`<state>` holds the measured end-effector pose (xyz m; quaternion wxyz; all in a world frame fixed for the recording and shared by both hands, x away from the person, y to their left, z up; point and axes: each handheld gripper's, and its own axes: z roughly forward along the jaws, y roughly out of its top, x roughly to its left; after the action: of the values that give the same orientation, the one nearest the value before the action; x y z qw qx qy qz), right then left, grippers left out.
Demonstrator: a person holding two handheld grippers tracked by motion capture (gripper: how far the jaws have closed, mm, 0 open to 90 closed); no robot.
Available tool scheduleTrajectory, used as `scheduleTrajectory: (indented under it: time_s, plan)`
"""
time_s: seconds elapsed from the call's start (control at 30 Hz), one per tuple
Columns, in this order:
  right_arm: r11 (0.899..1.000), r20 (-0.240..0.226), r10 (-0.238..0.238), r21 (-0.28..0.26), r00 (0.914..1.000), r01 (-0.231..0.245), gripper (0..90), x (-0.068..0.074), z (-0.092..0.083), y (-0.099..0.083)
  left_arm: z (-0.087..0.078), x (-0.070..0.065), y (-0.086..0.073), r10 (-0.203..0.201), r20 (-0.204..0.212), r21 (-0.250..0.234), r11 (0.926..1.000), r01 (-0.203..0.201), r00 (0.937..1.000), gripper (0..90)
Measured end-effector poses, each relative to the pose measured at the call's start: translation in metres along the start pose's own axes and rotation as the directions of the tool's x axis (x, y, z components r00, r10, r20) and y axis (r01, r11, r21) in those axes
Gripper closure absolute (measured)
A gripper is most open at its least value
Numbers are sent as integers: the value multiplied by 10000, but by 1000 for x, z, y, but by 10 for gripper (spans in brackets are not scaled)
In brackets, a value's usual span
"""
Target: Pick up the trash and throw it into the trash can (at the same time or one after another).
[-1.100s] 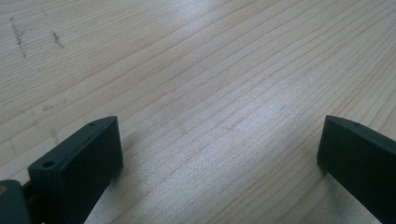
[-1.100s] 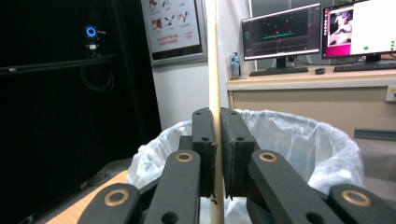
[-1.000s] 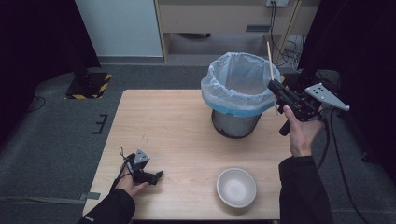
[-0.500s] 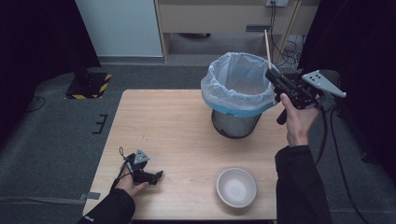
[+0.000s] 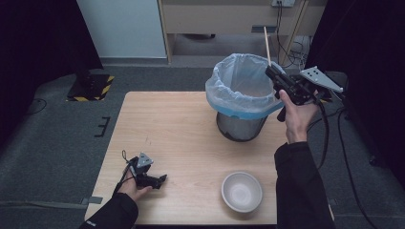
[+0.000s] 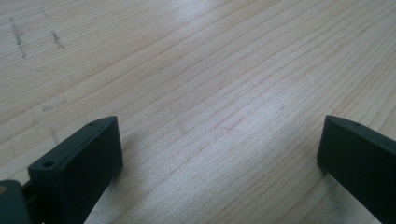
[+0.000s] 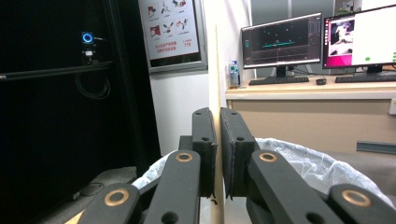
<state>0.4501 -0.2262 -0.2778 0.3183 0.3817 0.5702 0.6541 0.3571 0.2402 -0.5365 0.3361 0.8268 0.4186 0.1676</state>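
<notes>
While the thin wooden stick (image 7: pixel 215 93) stands upright, pinched between the 2 black jaws of the right gripper (image 7: pixel 217 154), it rises well past their tips. From the high view the stick (image 5: pixel 267 44) pokes up at 12 o'clock from that gripper (image 5: pixel 273 72), right over the 3 o'clock edge of the bin's mouth. So the right tongs are clenched on the stick, pads tight against both sides! Below sits the metal waste bin (image 5: pixel 239 125), lined with a pale blue bag (image 5: pixel 234 86), at the table's far right. At 6 o'clock from the bin, a white bowl (image 5: pixel 241 191) rests near the front edge. Over at the table's (image 5: pixel 172 124) 8 o'clock corner, the left gripper (image 5: pixel 161 180) lies low on the wood, its 2 jaws spread wide with bare grain between them, released.
</notes>
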Motion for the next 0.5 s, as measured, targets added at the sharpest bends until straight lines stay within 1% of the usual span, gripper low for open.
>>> scheduleTrajectory:
  time_s: [0.17, 0.27, 0.33, 0.5]
  plan:
    - [9999, 146, -97, -80, 9998, 99, 856, -3, 8, 3, 0, 0, 0, 0, -2, -1, 10000, 0, 10000, 0]
    - [9999, 222, -23, -101, 9998, 25, 856, -5, 12, 4, 0, 0, 0, -23, 1, -19, 10000, 23, 10000, 0]
    - [9999, 287, -61, -82, 9996, 64, 856, -6, 16, 5, 0, 0, 0, -32, 1, -29, 10000, 32, 10000, 0]
    - [9998, 263, -162, -77, 9995, 164, 856, -7, 24, 9, 0, 0, 0, -17, -3, -29, 10000, 17, 10000, 0]
